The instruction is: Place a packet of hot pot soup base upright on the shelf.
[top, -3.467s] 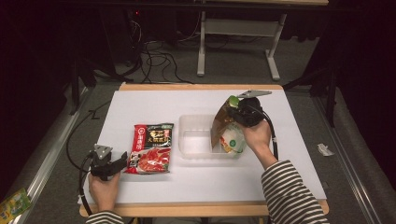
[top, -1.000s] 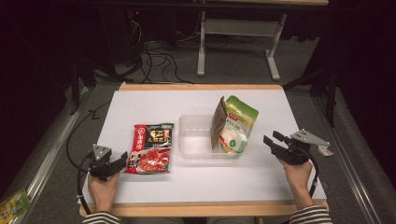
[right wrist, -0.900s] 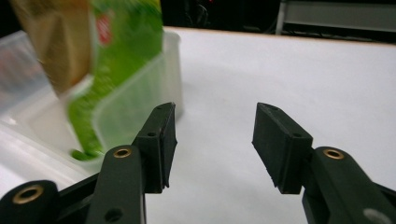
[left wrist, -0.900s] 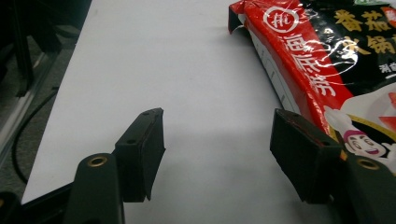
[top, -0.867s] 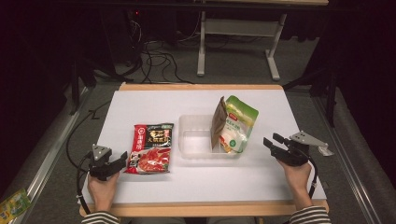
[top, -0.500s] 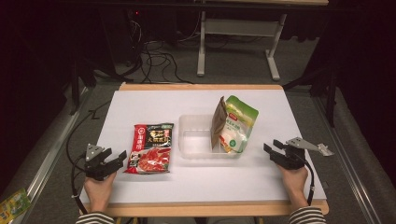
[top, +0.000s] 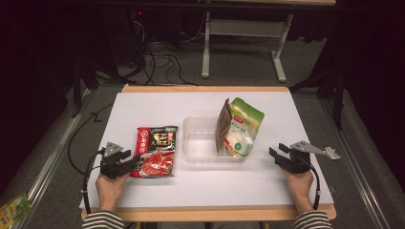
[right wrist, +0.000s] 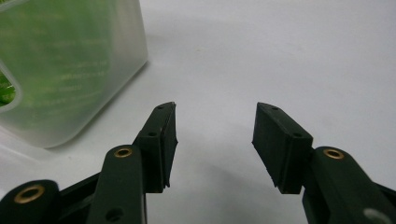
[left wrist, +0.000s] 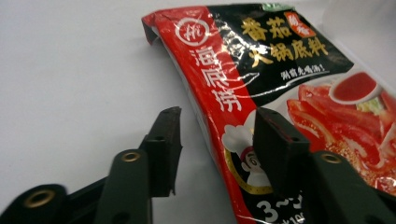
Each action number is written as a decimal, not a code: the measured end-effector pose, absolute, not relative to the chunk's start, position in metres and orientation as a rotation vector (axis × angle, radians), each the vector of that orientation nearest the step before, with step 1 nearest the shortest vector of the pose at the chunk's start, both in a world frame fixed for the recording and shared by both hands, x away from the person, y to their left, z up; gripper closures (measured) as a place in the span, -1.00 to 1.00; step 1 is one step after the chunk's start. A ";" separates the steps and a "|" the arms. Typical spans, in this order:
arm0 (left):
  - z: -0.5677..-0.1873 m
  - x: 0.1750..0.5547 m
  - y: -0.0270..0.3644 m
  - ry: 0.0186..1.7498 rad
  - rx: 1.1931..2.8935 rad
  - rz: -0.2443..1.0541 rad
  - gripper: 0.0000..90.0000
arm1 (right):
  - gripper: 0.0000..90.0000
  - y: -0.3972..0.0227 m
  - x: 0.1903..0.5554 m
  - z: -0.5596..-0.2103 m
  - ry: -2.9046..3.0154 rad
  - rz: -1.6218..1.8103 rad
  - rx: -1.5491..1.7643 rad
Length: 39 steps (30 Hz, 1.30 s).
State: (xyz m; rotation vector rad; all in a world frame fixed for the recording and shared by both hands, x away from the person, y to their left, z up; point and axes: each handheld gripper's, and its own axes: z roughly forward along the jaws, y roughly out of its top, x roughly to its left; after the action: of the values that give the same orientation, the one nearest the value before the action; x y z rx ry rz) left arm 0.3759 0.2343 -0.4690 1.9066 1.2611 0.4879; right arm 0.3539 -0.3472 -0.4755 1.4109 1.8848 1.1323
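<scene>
While my left gripper (left wrist: pixel 215 140) has just been closing, its jaws straddle the near left edge of the red sauce packet (left wrist: pixel 289 98) on the white table (left wrist: pixel 70 79), not yet pinching.

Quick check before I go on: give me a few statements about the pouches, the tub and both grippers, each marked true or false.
1. The green pouch stands in the clear tub. True.
2. The red pouch lies inside the tub. False: it lies flat on the table, left of the tub.
3. The left gripper has the red pouch's edge between its jaws, which have just been closing. True.
4. The right gripper holds the green pouch. False: it is open and empty, right of the tub.
</scene>
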 end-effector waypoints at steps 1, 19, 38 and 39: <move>-0.469 0.376 0.234 1.264 1.906 0.484 0.30 | 0.11 -0.348 0.354 -0.476 1.883 1.136 1.406; -0.466 0.364 0.229 1.272 1.907 0.471 0.94 | 0.11 -0.346 0.351 -0.476 1.871 1.130 1.393; -0.462 0.333 0.210 1.234 1.915 0.392 1.00 | 0.11 -0.347 0.351 -0.476 1.864 1.144 1.392; -0.461 0.333 0.210 1.235 1.916 0.391 1.00 | 0.11 -0.347 0.351 -0.476 1.865 1.143 1.389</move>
State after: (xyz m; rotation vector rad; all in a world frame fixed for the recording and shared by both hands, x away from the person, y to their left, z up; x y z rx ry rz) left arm 0.3327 0.2098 -0.4611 1.9161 1.2350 0.3915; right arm 0.3508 -0.3470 -0.4759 1.3889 1.8649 1.1433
